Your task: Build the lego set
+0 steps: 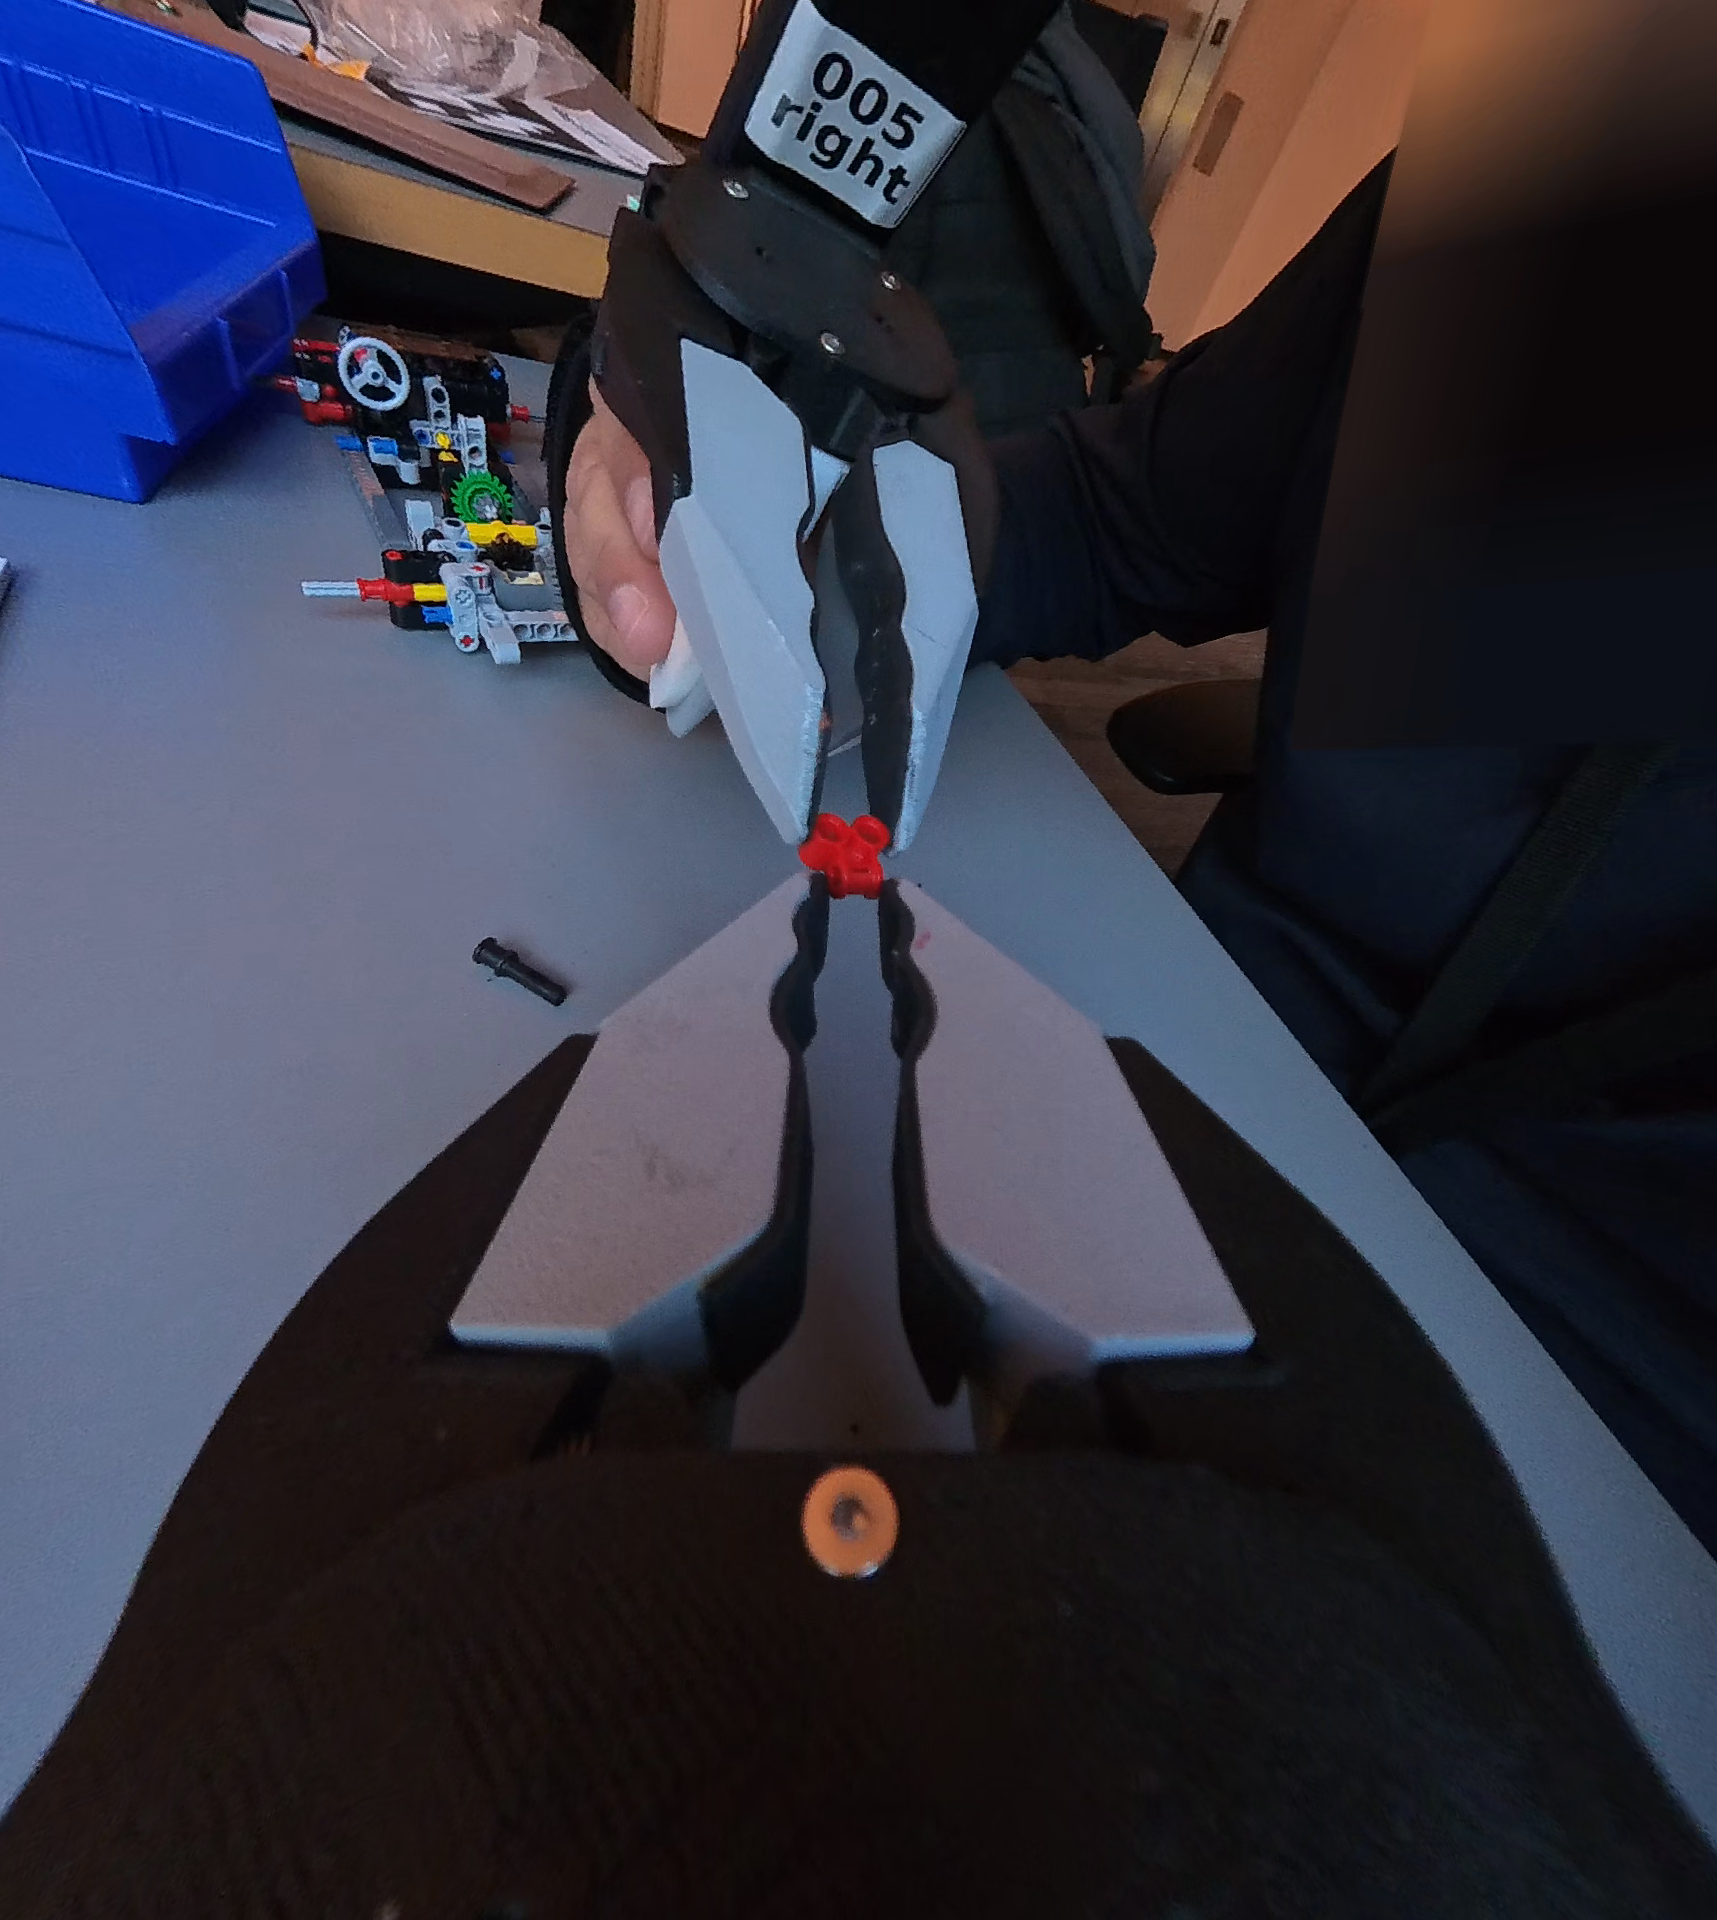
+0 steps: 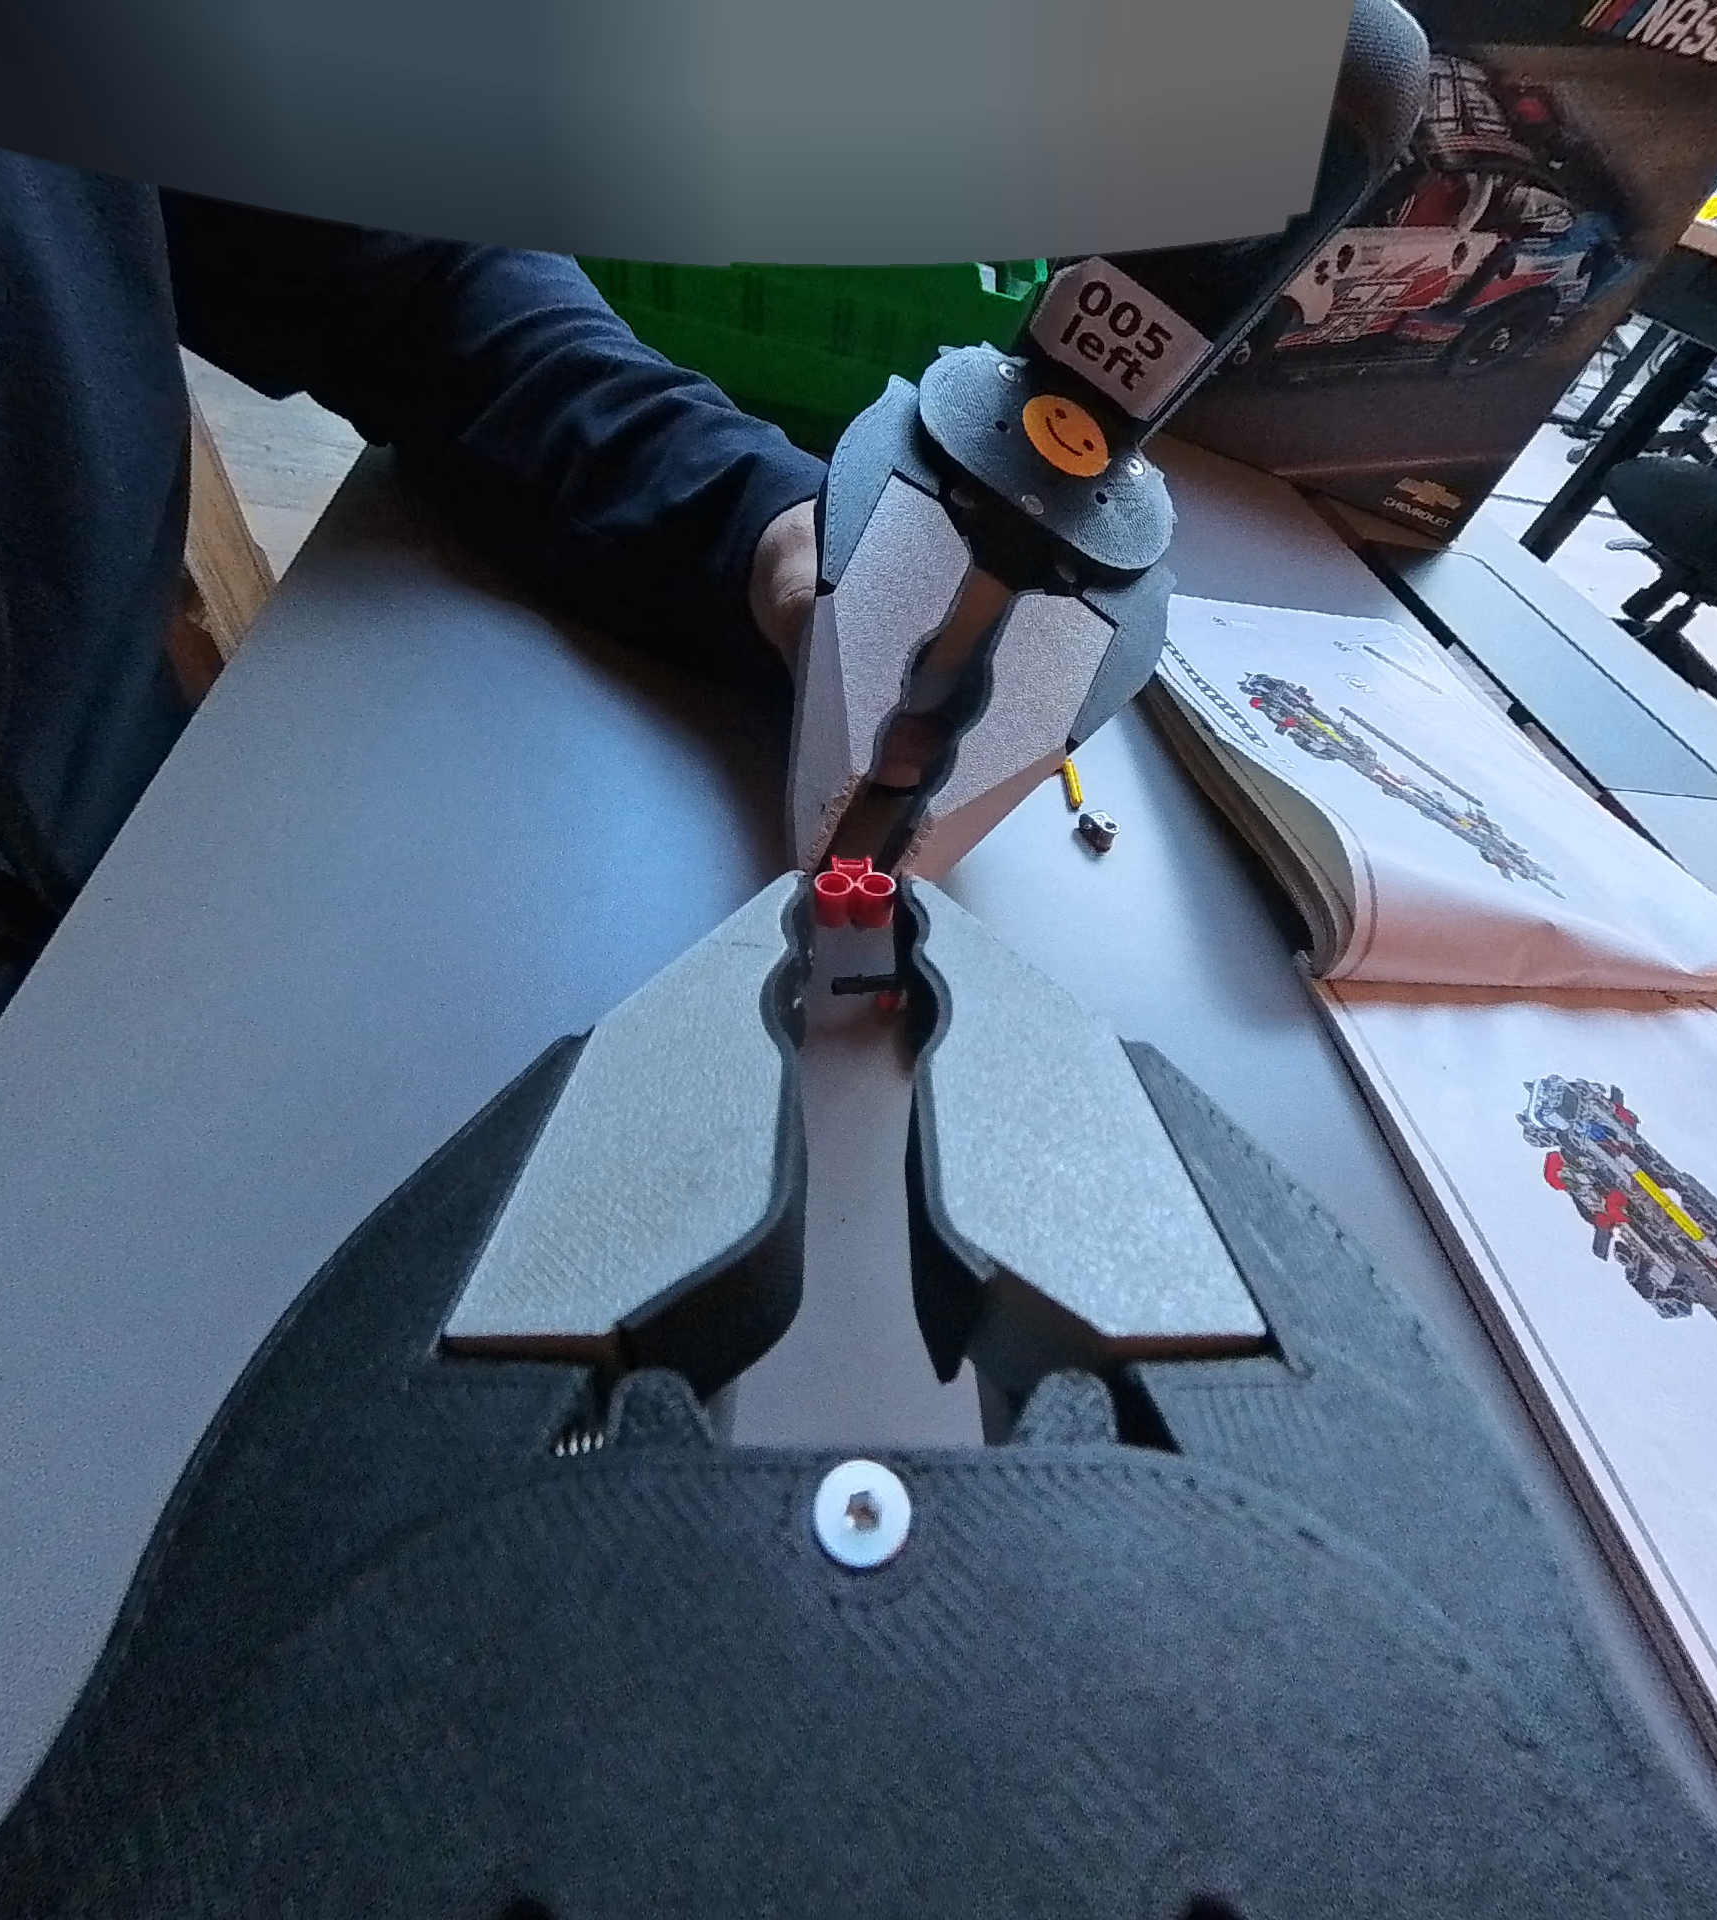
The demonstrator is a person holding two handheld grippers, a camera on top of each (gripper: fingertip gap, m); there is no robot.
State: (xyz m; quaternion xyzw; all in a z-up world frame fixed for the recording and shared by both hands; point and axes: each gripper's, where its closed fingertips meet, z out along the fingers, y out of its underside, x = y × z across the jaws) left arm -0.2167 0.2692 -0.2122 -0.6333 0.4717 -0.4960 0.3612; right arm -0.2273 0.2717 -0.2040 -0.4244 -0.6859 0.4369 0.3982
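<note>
Currently your left gripper (image 1: 849,888) and right gripper (image 2: 854,904) both pinch one red connector (image 1: 843,854) tip to tip, above the grey table (image 1: 210,831). Black pin (image 1: 519,970) lies nearby; part-built model (image 1: 428,499) sits farther back.

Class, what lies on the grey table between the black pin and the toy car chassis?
Only bare table between black pin and chassis, in the left wrist view.

Red connector (image 1: 843,854), black pin (image 1: 519,970), blue bin (image 1: 95,239), grey table (image 1: 158,831), yellow axle (image 2: 1073,781)
</note>
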